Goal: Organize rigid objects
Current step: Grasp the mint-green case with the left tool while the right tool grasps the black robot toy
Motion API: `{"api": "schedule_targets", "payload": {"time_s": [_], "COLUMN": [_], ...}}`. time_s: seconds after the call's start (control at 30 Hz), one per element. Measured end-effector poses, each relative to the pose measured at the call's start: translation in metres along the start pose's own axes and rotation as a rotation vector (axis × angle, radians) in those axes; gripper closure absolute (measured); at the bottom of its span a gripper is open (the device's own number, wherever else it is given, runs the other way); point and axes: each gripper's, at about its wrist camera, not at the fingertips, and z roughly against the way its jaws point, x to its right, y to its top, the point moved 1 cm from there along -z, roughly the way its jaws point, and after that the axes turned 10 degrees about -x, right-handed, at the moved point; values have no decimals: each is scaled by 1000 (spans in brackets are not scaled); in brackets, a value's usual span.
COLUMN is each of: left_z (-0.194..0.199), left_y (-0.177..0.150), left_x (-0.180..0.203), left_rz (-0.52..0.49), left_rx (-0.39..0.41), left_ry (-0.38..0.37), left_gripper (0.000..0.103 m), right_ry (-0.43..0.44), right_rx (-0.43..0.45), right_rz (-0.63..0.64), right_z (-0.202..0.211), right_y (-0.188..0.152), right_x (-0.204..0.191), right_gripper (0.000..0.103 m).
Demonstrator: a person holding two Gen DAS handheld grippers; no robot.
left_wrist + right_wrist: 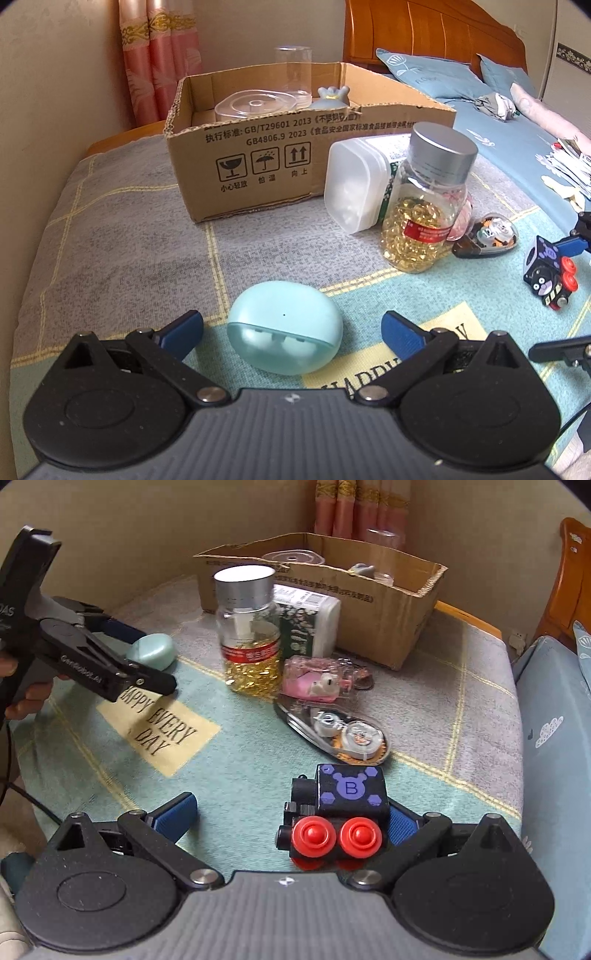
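A pale blue earbud case (284,332) lies on the bedspread between the fingers of my left gripper (291,328), which is open around it without touching. The right wrist view shows the same case (157,648) inside the left gripper (146,655). A black toy train (340,812) with red wheels sits between the fingers of my right gripper (288,818), which is open; the train rests close against the right finger. In the left wrist view the train (550,277) is at the far right. An open cardboard box (258,158) stands behind.
The box holds a clear lid (255,105), a clear cup (293,74) and a small blue-grey figure (332,98). In front of it are a capsule bottle (424,206), a white container lying on its side (354,184), a correction tape (343,731) and a pink trinket (314,679). Wall on the left.
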Motion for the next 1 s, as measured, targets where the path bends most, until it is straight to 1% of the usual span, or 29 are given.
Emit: {"api": "schedule_targets", "payload": {"time_s": [0.13, 0.3, 0.43, 0.53, 0.6, 0.73, 0.77, 0.83, 0.87, 0.93, 0.97, 1.0], "left_z": [0, 2, 3, 4, 5, 6, 6, 6, 7, 8, 9, 9], "left_y": [0, 1, 3, 5, 5, 5, 5, 6, 6, 7, 7, 7], "left_x": [1, 4, 6, 4, 2, -5, -5, -5, -5, -6, -7, -7], "left_rz": [-7, -43, -73, -90, -101, -115, -122, -131, -134, -135, -133, -132], "left_rx": [3, 2, 3, -3, -4, -7, -7, -10, -13, -15, -16, -21], "left_ry": [-6, -33, -49, -54, -59, -72, -76, -81, -80, -83, -84, -83], "left_gripper": [1, 9, 13, 17, 22, 25, 27, 30, 33, 40, 42, 42], "right_ry": [1, -6, -23, -32, -41, -39, -41, -46, -49, -56, -62, -65], "right_rx": [6, -20, -22, -19, -19, -20, -20, -23, -23, -29, -31, -32], "right_rz": [2, -5, -13, -10, -2, -19, -20, -23, -24, -26, -24, -21], "right_z": [0, 1, 3, 4, 5, 7, 8, 10, 11, 12, 13, 13], "right_y": [0, 3, 5, 6, 7, 7, 7, 7, 8, 9, 9, 10], "right_x": [-4, 1, 9, 11, 11, 12, 12, 11, 10, 10, 9, 9], "right_gripper": [0, 0, 1, 9, 12, 22, 26, 29, 34, 39, 42, 44]}}
